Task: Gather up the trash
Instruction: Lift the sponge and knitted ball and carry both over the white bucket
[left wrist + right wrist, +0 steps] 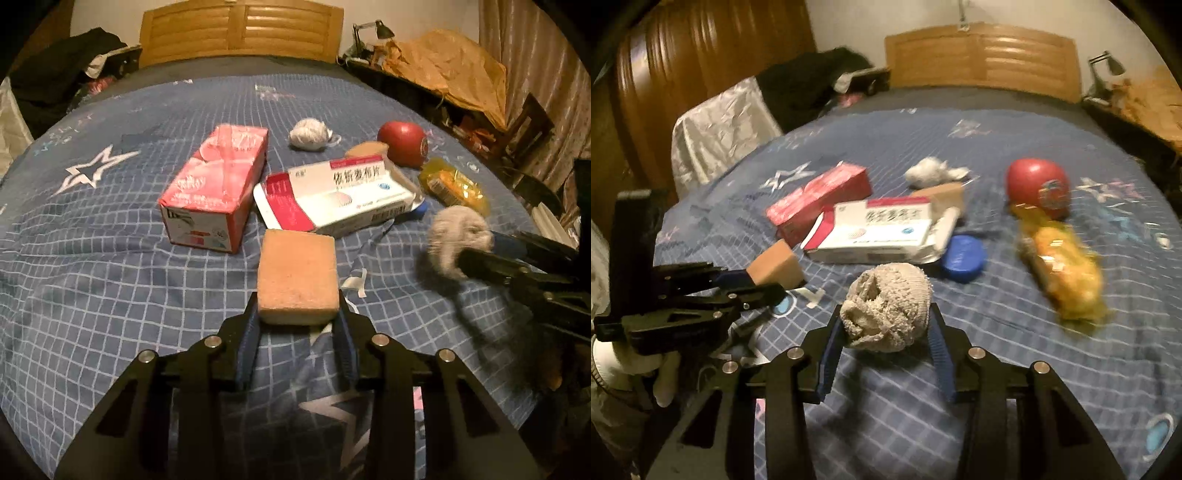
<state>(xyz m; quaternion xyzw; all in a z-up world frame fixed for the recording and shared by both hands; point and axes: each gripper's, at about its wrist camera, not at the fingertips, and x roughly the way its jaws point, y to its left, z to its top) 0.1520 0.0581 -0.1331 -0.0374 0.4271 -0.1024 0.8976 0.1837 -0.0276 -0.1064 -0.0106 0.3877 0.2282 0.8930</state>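
The left hand-held gripper is clamped on a tan rectangular sponge block and the right hand-held gripper on a crumpled grey cloth ball, both just above the blue checked bed, so collection looks barely begun, with boxes, wrappers and more left

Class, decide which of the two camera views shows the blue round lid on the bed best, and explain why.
The right wrist view: the blue lid lies in full sight beside the white medicine box. In the left wrist view only a sliver of it peeks out behind that box.
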